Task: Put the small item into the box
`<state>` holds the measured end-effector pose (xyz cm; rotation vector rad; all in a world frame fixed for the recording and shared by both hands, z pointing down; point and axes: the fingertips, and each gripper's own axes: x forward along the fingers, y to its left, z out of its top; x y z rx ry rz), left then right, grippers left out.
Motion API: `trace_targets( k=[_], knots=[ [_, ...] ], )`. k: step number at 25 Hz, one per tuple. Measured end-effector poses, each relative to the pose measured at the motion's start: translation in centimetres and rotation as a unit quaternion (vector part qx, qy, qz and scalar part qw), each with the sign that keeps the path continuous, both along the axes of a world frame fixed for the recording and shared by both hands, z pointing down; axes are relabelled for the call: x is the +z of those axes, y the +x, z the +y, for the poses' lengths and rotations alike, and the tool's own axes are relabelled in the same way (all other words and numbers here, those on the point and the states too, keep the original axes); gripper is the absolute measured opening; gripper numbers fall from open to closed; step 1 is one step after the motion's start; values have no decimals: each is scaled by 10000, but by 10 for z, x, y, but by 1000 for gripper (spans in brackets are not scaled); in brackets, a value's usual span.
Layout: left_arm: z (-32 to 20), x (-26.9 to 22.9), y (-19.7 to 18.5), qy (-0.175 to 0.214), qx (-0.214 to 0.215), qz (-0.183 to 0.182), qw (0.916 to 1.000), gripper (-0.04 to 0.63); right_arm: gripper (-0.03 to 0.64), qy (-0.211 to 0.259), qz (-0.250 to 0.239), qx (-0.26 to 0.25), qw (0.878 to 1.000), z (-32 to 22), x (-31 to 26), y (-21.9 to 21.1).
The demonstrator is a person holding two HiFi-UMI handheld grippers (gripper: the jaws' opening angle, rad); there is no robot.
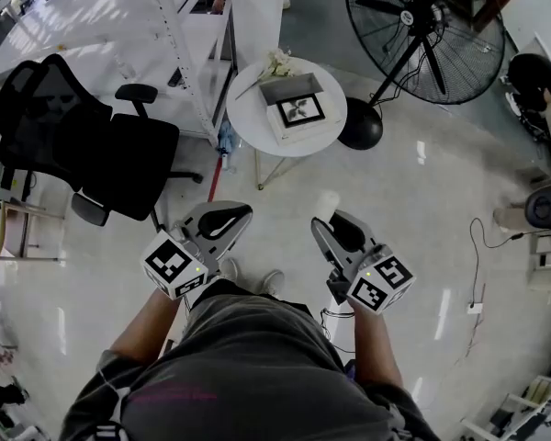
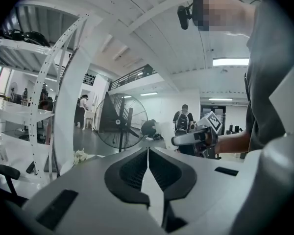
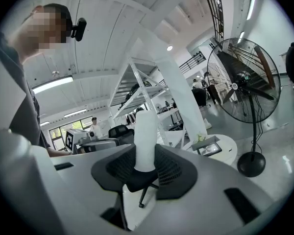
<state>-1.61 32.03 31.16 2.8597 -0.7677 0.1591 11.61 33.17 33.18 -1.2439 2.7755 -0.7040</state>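
The small item is a white cylinder (image 1: 328, 202) (image 3: 145, 138). It stands out of my right gripper (image 1: 327, 220) (image 3: 146, 166), whose jaws are shut on its lower end. My left gripper (image 1: 241, 213) (image 2: 147, 153) is held level beside it, with its jaws shut together and nothing between them. Both hang above the floor in front of the person. The box (image 1: 292, 105) (image 3: 208, 146) is grey and open, has a framed leaf picture by it, and sits on a round white table (image 1: 248, 108) ahead, with white flowers (image 1: 277, 62) at its far side.
A black office chair (image 1: 83, 145) stands at the left and a white shelving rack (image 1: 197, 53) behind it. A large black floor fan (image 1: 422, 35) stands to the right of the table, its round base (image 1: 360, 129) beside the table's edge. Cables lie on the floor at the right.
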Motion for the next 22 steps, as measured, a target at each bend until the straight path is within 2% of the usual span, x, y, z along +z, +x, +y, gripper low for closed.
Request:
trace_targets(
  k=[13,22],
  knots=[
    [16,7,25,50,-160,-75,9998,25,126,10,-6,-138,9999,10,9,33],
    [-6,8,36,-1,-224,-39,9997,25,126,-86,78,-107,9999,-9,18,49]
  ],
)
